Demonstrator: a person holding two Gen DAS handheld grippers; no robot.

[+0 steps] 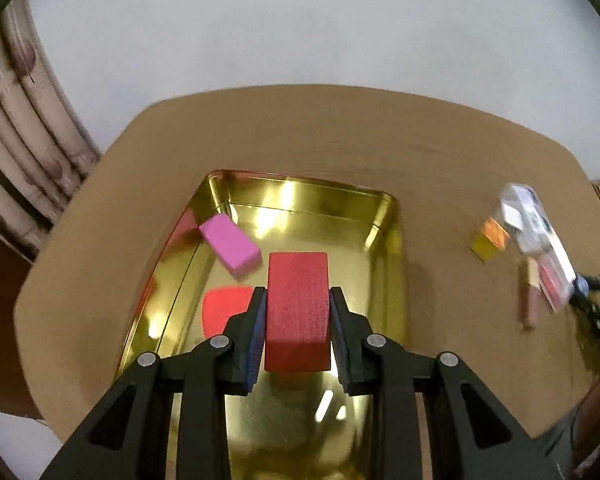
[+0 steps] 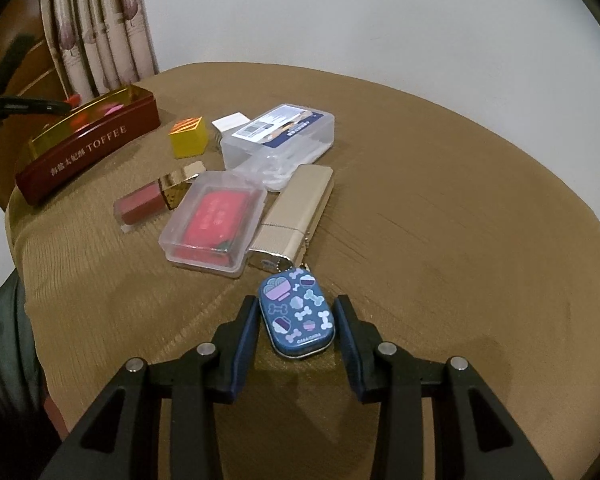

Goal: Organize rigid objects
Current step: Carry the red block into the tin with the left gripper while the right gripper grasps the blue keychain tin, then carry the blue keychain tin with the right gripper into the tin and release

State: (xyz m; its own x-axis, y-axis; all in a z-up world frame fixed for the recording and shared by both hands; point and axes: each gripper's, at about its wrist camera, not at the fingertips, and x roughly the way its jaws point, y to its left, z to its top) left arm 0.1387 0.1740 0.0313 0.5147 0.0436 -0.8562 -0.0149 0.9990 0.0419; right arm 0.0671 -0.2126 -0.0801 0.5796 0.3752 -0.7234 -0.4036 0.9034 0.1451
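- The red block [image 1: 297, 312] was clamped by the left gripper [image 1: 297, 334] over the gold toffee tin [image 1: 384, 248], presumably for dropping in; a pink block [image 1: 230, 246] lay at ten o'clock.
- The blue tin [image 2: 297, 314] sat between the pads of the right gripper [image 2: 297, 336], seemingly untouched, the jaws apart; loose boxes [image 2: 212, 224] waited at eleven o'clock.

Bare tin floor [image 1: 300, 216] right of pink block [image 1: 230, 246], beyond red block [image 1: 298, 308]
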